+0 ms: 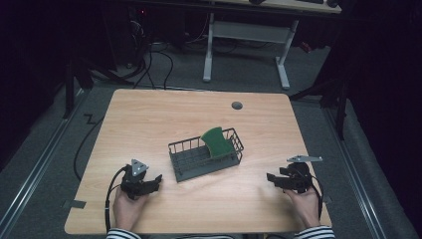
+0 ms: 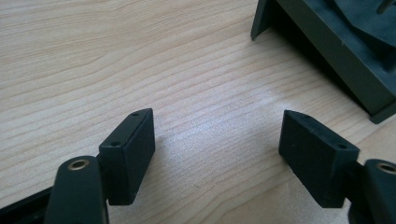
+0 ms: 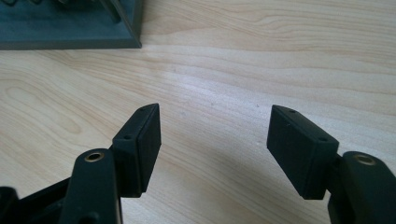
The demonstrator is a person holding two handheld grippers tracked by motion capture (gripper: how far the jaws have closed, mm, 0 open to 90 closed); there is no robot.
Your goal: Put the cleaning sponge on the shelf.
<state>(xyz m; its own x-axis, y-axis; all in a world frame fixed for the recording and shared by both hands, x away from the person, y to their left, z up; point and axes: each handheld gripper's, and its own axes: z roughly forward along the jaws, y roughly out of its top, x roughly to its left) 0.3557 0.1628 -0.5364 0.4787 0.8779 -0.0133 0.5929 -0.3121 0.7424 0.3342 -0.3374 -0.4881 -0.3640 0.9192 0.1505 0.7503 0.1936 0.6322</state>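
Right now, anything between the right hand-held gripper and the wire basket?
Nothing. In the high view only bare wooden table separates the right hand-held gripper from the wire basket; the right gripper view shows the same bare wood.

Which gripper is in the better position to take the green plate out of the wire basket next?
Probably the right gripper. The curved green plastic plate leans at the right end of the dark wire basket, on that gripper's side. The left gripper faces the basket's other end. Both stand open, holding nothing.

Bare table (image 1: 149, 119) all round; wire basket (image 1: 205, 155) blocks the centre.
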